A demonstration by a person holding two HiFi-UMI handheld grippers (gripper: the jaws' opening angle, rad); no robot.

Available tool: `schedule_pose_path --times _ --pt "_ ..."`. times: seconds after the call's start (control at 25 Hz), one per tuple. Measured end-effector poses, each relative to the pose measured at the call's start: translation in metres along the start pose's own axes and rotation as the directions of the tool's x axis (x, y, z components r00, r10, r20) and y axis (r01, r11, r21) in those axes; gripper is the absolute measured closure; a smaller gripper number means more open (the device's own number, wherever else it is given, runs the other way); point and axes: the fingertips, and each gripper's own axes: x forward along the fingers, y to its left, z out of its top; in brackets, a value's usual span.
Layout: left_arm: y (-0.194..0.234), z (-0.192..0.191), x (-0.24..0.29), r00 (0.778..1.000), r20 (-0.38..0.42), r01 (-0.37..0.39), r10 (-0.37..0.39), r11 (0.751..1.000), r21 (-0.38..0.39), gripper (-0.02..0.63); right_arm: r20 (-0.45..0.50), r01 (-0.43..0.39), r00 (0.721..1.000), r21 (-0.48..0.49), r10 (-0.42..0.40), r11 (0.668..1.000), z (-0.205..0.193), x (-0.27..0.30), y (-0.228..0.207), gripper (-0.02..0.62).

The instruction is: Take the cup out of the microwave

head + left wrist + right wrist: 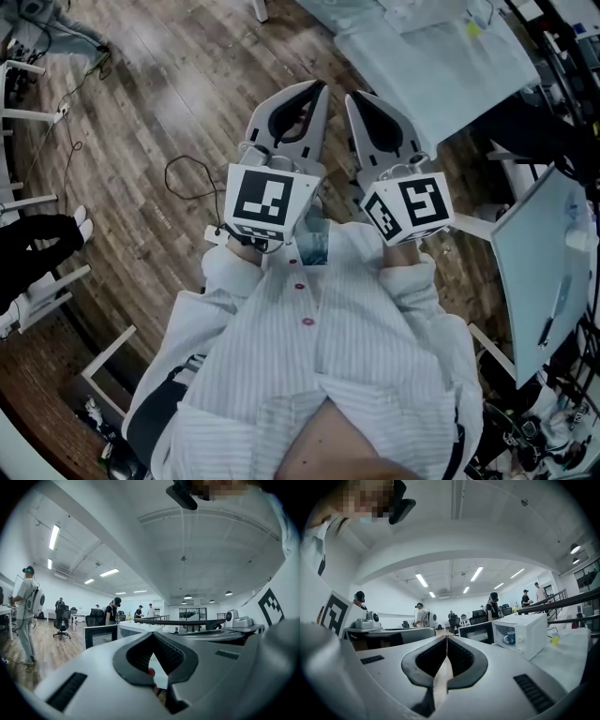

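The blue cup [509, 638] sits inside the white microwave [529, 632], door [476, 632] apparently swung open, on a white-covered table [567, 660] well away from my grippers. Right gripper [446, 638] is closed tight on nothing; left gripper [152, 634] is likewise pinched together and empty. Risks, as I judge them: reaching in with jaws unopened would shove or tip the cup; a careless approach could clip the door or cavity wall. Count: one cup, one microwave, one table, two grippers
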Motion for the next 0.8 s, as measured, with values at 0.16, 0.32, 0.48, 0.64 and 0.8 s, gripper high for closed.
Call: schedule_pose_path --times 0.16,0.32,0.48,0.64,0.8 --pt "0.016 -0.005 0.001 1.000 -0.006 -0.021 0.021 1.000 -0.008 0.598 -0.022 -0.019 1.000 0.021 0.019 1.000 -0.010 0.016 0.004 0.560" --pt "0.036 -0.009 0.009 1.000 -0.010 -0.026 0.026 1.000 -0.006 0.598 -0.030 -0.022 0.999 0.029 0.023 0.999 -0.013 0.039 0.003 0.560" --pt "0.068 -0.008 0.020 1.000 -0.013 -0.022 0.022 1.000 -0.010 0.598 -0.038 -0.017 0.999 0.021 0.018 1.000 -0.010 0.072 0.005 0.560" --pt "0.106 -0.009 0.039 1.000 -0.023 -0.005 0.004 1.000 -0.016 0.598 -0.046 -0.004 0.999 0.020 0.005 1.000 -0.007 0.114 0.002 0.560" --pt "0.147 -0.007 0.060 0.999 -0.027 0.018 -0.018 1.000 -0.010 0.598 -0.041 0.014 0.999 0.024 -0.013 1.000 -0.002 0.159 -0.005 0.560"
